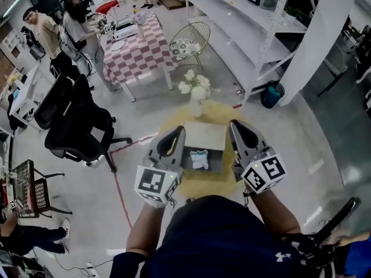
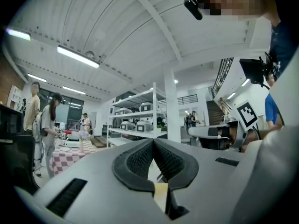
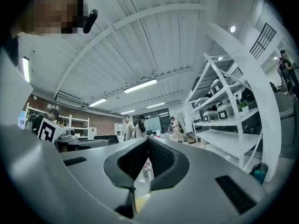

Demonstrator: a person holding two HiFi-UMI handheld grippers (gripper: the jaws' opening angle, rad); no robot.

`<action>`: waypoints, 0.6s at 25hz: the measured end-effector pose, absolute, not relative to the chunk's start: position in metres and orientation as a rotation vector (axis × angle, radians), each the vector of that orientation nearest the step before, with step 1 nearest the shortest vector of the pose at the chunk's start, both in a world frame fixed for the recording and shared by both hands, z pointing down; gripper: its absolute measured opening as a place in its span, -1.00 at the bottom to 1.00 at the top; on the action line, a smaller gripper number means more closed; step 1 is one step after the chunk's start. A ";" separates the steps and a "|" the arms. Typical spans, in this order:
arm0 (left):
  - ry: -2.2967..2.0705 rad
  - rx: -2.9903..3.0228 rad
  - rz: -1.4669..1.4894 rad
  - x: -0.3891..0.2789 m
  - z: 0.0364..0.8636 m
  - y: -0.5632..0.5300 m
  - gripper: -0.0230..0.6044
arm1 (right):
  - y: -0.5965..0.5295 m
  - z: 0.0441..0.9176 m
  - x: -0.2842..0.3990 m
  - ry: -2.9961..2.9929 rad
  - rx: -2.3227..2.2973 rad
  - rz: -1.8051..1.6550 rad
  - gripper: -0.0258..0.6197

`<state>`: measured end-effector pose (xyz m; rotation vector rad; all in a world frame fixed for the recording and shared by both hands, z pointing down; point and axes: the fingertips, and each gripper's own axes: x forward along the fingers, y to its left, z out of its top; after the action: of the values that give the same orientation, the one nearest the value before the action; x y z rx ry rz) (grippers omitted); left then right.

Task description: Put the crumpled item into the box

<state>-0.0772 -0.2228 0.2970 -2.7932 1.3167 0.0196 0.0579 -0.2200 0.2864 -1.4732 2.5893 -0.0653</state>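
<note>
Nearest the camera, the person's dark shirt (image 1: pixel 220 236) is being seen from above, with both forearms being held out over a round yellow bench (image 1: pixel 203 182). The left hand-held gripper (image 1: pixel 177 133) is being kept fully closed, its ribbed pads meeting with nothing between them. The right hand-held gripper (image 1: pixel 235 126) is likewise being held closed and empty. Both are being pointed roughly level toward the far side, one at each side of the grey box (image 1: pixel 217 165).

The crumpled item (image 1: pixel 199 158), white with some blue, is lying inside that box, between and below the two tools, near a pale flap (image 1: pixel 204 135) at the box's far edge that is probably its opened lid. The placing is therefore being judged as done, and clearing away as the step in hand. For that to be done well, the jaws are best being kept closed and both tools being drawn off clear of the walls and the flap, while the item is being checked from above for lying fully within the rim.
</note>
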 end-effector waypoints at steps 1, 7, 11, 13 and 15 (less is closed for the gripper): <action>1.312 -2.790 0.025 -0.077 0.296 -0.223 -0.87 | -0.220 0.285 0.057 2.590 -1.471 -0.058 -0.92; 1.304 -2.781 0.034 -0.079 0.292 -0.224 -0.87 | -0.222 0.285 0.052 2.598 -1.464 -0.051 -0.92; 1.311 -2.784 0.031 -0.082 0.294 -0.225 -0.87 | -0.223 0.285 0.048 2.603 -1.455 -0.053 -0.92; 1.315 -2.786 0.030 -0.083 0.296 -0.226 -0.87 | -0.225 0.286 0.047 2.603 -1.453 -0.060 -0.92; 1.317 -2.789 0.026 -0.085 0.298 -0.227 -0.87 | -0.227 0.289 0.047 2.603 -1.456 -0.075 -0.92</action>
<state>-0.0848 -0.2272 0.2976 -2.7887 1.3172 0.0262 0.0470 -0.2269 0.2891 -1.4555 2.6032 -0.0753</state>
